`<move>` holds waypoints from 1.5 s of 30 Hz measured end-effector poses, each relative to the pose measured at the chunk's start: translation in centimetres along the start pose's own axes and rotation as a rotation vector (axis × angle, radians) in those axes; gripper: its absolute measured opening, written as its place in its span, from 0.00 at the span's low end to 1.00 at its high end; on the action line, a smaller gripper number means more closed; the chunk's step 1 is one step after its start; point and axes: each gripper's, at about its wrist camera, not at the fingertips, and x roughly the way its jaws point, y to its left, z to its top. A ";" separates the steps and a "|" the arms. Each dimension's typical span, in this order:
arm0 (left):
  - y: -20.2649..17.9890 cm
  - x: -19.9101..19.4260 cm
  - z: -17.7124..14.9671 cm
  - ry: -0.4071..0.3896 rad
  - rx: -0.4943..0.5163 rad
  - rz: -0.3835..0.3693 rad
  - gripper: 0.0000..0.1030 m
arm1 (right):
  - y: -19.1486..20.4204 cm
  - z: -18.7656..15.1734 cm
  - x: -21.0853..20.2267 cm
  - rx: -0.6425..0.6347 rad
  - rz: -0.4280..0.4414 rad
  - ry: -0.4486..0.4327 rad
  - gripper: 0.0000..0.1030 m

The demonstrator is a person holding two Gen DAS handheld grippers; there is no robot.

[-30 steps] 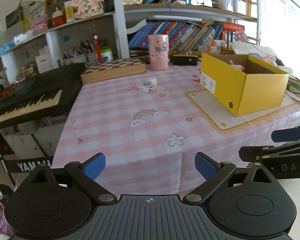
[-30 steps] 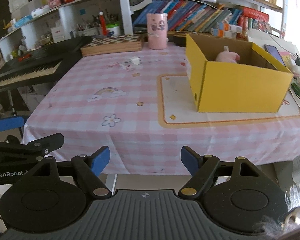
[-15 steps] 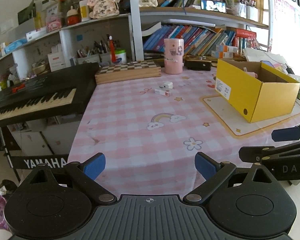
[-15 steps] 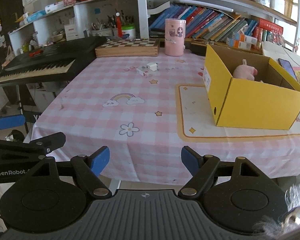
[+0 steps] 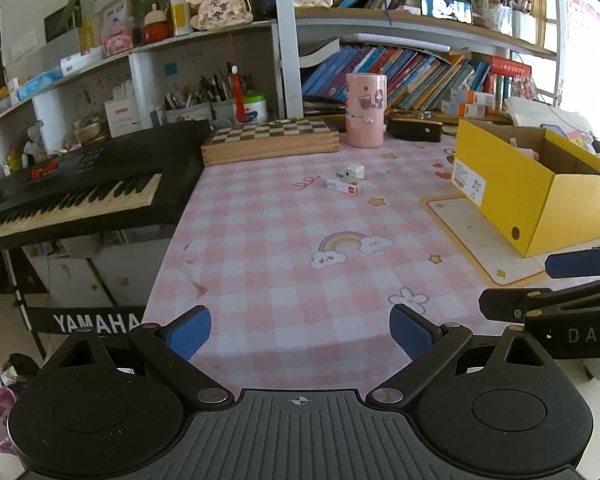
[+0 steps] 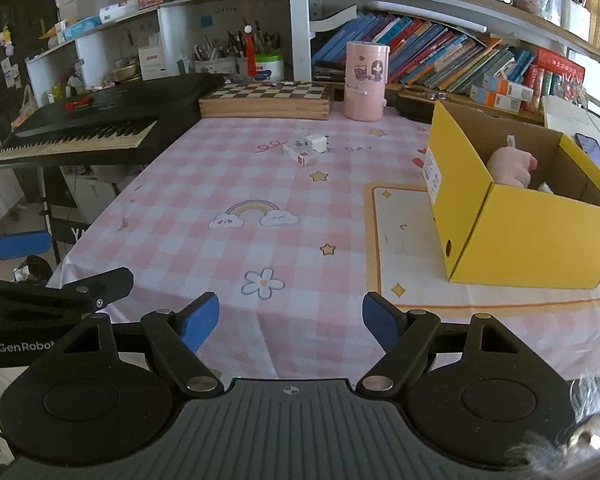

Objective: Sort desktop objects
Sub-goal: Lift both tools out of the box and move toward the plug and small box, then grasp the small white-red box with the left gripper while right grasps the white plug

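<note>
On my left wrist view, the left gripper (image 5: 300, 330) hangs over the near edge of the counter (image 5: 268, 240) with its blue pads spread wide and nothing between them. Far up the pink checked cloth I see a small white charger block (image 5: 354, 171) touching a flat white box with a red mark (image 5: 344, 186); what the box is, I can't read from here. The yellow box (image 5: 536, 196) sits on a mat at the right, and from this angle I see mostly its outer walls, with only a sliver of something pink over the rim, too little to name. The right gripper (image 5: 556, 280) pokes in from the right edge, cut off by the frame. A pink cylinder (image 5: 366, 110), a chessboard case (image 5: 270, 140) and a black keyboard (image 5: 84, 184) line the back and left. Over to my right wrist view: the right gripper (image 6: 290, 322) is also parted wide and holding nothing, low at the counter's front edge. Here the yellow box (image 6: 532, 240) opens toward me, and I can see a pink plush toy (image 6: 510, 166) lying inside, its lower part hidden by the box wall. The charger block (image 6: 316, 143) and the white box (image 6: 300, 155) are touching again, well apart from both grippers. The left gripper (image 6: 24, 264) shows only as a cropped arm at the left edge. A blurry furry patch fills the bottom right corner; I can't make it out.
</note>
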 end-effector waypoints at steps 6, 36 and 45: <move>0.0 2.3 1.5 0.017 -0.010 0.017 0.95 | -0.9 1.9 2.2 -0.010 0.015 0.015 0.75; -2.0 14.8 9.8 0.079 -0.120 0.147 0.95 | -7.5 15.9 17.2 -0.101 0.145 0.014 0.72; -3.1 18.2 11.1 0.107 -0.116 0.158 0.95 | -7.1 18.8 24.4 -0.197 0.186 0.059 0.64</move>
